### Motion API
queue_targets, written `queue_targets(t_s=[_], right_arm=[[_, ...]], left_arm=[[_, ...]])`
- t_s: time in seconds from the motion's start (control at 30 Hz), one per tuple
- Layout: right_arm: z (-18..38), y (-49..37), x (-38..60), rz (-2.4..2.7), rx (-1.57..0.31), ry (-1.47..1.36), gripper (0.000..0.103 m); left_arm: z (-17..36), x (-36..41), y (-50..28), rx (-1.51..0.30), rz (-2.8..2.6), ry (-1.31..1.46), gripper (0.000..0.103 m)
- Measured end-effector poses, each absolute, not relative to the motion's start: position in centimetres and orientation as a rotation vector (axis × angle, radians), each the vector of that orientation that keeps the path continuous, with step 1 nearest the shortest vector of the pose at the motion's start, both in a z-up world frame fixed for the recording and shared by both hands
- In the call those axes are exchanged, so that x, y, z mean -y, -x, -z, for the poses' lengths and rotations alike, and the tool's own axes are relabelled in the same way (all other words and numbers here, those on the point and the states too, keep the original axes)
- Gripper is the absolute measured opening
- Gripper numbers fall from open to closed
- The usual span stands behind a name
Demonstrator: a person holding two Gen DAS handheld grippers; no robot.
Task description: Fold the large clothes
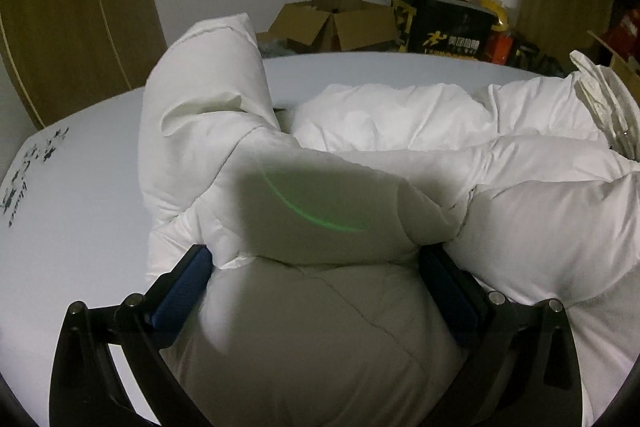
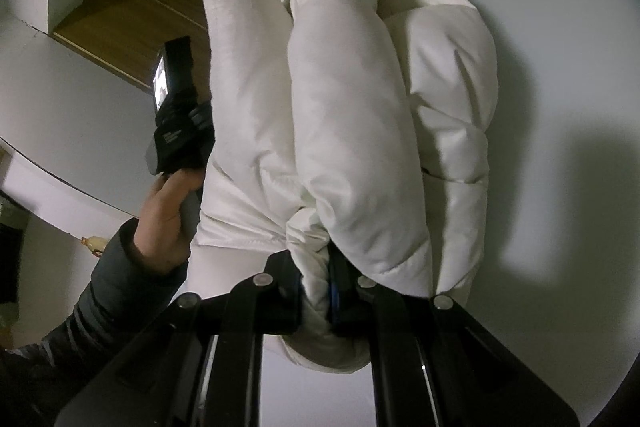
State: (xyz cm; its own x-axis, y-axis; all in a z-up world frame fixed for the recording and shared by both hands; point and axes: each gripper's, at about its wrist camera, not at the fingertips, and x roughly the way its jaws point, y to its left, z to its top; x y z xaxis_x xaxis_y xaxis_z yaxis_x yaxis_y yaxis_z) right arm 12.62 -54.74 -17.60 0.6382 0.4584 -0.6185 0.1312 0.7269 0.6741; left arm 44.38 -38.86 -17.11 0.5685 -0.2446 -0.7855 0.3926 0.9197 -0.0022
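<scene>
I find the white puffer jacket (image 1: 400, 155) lying bunched across the pale table (image 1: 80, 211), one padded section standing up at the far left. My left gripper (image 1: 316, 291) stands spread to its widest, a thick fold of jacket between its blue pads (image 1: 182, 287); whether they press on it I cannot tell. My right gripper (image 2: 314, 297) is pinched nearly closed on a bunched edge of the jacket.

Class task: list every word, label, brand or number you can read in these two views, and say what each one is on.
Black box: yellow running-figure logo and pale characters, too blurred to read.
White table: dark printed marks at its left edge, too small to read.
Black device: small pale label, unreadable.
No text reads clearly.
</scene>
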Motion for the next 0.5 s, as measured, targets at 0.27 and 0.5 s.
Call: queue_targets(t_s=[0.27, 0.5], right_arm=[[16.1, -12.5, 52.4, -0.179, -0.891, -0.795, 0.009], [8.3, -9.1, 51.8, 0.025, -0.759, -0.709, 0.089]], left_arm=[[16.1, 37.5, -43.8, -0.927, 0.411, -0.148, 0.103], [11.0, 36.7, -42.2, -0.804, 0.42, -0.251, 0.103]])
